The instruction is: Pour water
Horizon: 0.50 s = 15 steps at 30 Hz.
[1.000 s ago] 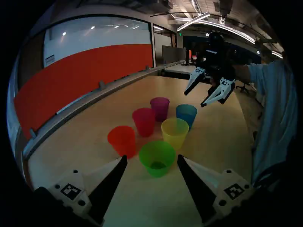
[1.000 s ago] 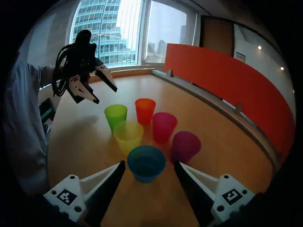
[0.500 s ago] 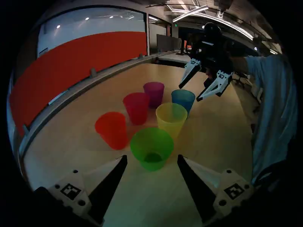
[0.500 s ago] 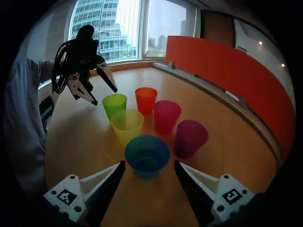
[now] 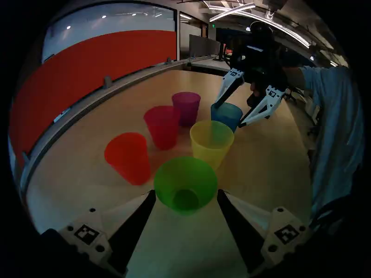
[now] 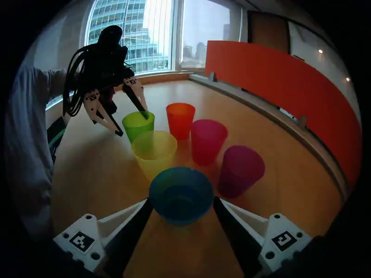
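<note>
Several coloured plastic cups stand in a cluster on the wooden table. My left gripper is open, its fingers on either side of the green cup, close to it but not pressing. Behind it stand the yellow cup, orange cup, pink cup, purple cup and blue cup. My right gripper is open and straddles the blue cup in the same way. Across the cluster, the left gripper brackets the green cup.
A person's light sleeve and body stand along the table's side. An orange wall panel and a raised rail run along the other long edge. Bare table surface lies between the cups and the person.
Both grippers have come down and forward toward the cluster. The green cup now sits between the left fingers and the blue cup between the right fingers.
</note>
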Each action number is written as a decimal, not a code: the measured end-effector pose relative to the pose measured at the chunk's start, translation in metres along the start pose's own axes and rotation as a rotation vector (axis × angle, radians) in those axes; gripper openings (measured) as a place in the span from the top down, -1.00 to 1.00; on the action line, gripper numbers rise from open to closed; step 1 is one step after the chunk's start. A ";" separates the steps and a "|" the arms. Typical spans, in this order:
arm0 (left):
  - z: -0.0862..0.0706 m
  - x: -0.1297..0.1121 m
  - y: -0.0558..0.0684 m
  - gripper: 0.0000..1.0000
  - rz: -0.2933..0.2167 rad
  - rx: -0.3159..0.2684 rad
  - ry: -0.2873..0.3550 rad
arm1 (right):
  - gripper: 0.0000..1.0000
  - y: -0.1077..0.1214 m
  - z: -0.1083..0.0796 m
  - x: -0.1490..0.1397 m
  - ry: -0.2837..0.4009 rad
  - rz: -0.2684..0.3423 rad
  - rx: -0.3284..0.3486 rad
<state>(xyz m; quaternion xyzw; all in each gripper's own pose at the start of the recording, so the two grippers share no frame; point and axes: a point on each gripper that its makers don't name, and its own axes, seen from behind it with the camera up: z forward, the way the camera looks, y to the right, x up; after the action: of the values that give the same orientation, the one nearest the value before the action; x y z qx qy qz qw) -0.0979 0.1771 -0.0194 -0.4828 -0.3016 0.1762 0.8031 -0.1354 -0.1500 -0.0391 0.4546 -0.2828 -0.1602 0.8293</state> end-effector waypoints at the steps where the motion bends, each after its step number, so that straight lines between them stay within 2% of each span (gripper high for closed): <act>1: 0.002 0.000 0.001 -0.97 0.002 -0.004 -0.001 | -1.00 0.000 0.001 0.001 0.003 0.001 0.002; 13: 0.012 0.006 0.002 -0.97 -0.011 -0.021 0.004 | -1.00 -0.002 0.005 0.002 0.009 0.001 0.011; 15: 0.014 0.007 0.001 -0.91 -0.011 -0.017 0.004 | -1.00 -0.002 0.005 0.003 0.010 0.000 0.010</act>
<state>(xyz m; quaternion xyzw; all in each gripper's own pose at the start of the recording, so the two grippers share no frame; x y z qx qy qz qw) -0.1019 0.1902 -0.0131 -0.4884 -0.3041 0.1679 0.8005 -0.1362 -0.1552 -0.0376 0.4592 -0.2796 -0.1565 0.8285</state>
